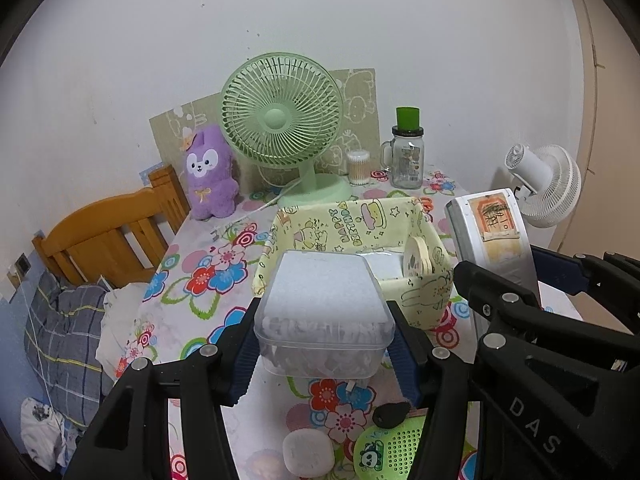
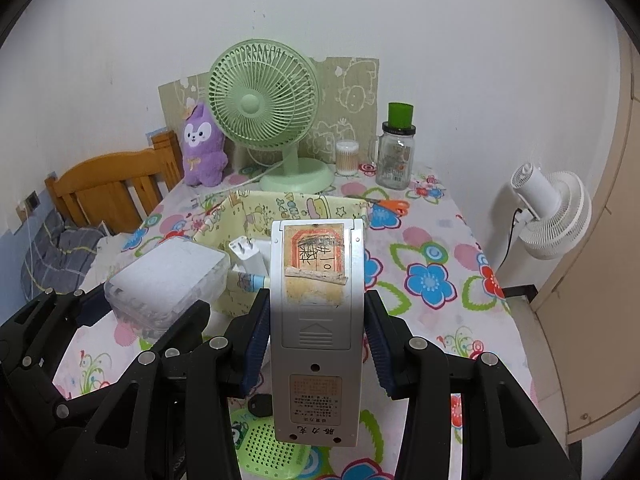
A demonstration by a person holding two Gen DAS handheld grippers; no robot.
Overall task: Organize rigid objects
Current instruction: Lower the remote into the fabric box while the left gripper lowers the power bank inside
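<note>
My left gripper (image 1: pixel 324 350) is shut on a clear lidded plastic box (image 1: pixel 322 312) of small white pieces, held above the flowered table in front of the yellow fabric basket (image 1: pixel 424 304). My right gripper (image 2: pixel 316 336) is shut on a grey remote control (image 2: pixel 316 312) with a worn sticker on its back, pointing toward the same basket (image 2: pixel 248 216). In the right wrist view the clear box (image 2: pixel 168 280) and the left gripper sit at lower left. In the left wrist view the remote (image 1: pixel 492 236) rises at right. A white charger plug (image 2: pixel 248 256) and a round wooden piece (image 1: pixel 418 260) lie in the basket.
A green desk fan (image 1: pixel 282 120), purple plush toy (image 1: pixel 210 172), cotton-swab tub (image 1: pixel 358 166) and glass jar with green lid (image 1: pixel 406 152) line the wall. Orange scissors (image 2: pixel 390 205) lie behind the basket. A green perforated item (image 1: pixel 394 450), white pad (image 1: pixel 308 454) and black object (image 1: pixel 390 414) lie below. Bed at left.
</note>
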